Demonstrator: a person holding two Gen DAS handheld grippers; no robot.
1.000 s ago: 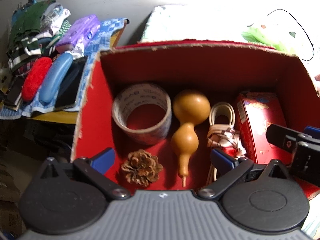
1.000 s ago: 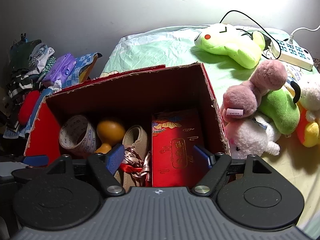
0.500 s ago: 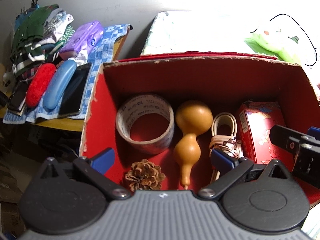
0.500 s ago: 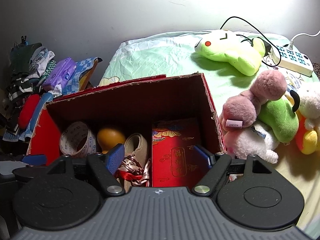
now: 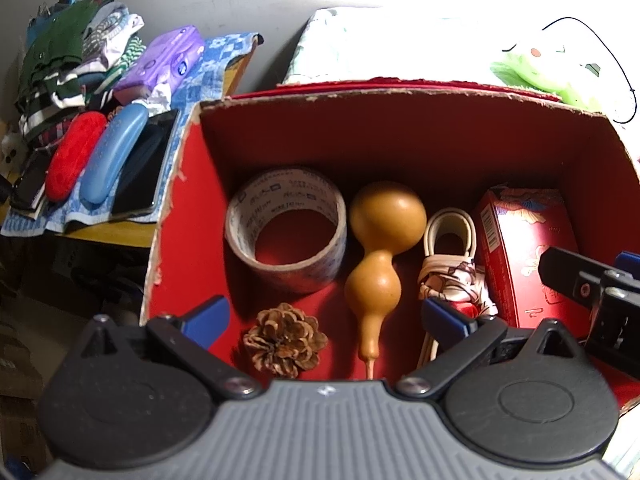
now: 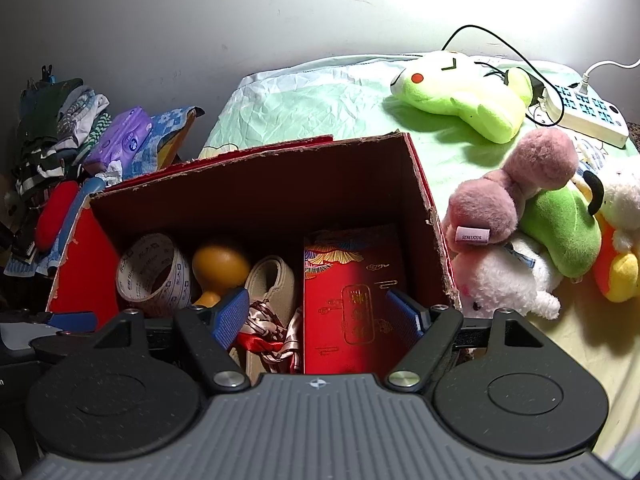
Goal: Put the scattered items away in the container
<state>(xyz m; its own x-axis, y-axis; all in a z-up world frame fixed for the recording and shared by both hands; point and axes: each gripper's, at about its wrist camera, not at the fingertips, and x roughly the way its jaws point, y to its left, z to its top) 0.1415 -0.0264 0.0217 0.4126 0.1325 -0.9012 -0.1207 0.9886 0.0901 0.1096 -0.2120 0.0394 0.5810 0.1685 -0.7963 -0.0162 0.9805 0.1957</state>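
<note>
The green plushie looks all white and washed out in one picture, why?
In the left wrist view, bright light overexposes the top right corner, bleaching the green plushie and the sheet under it. In the right wrist view the same plushie shows clear green, but the red box interior sits in shadow.

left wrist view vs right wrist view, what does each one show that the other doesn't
Only the left wrist view shows the pine cone on the floor of the red box, plus the gourd's narrow stem end. Only the right wrist view shows the pile of plush toys beside the box and the white power strip. Both show the tape roll, the gourd, the beige belt with its scarf and the red packet inside the box, and each tool open and empty: left tool, right tool.
</note>
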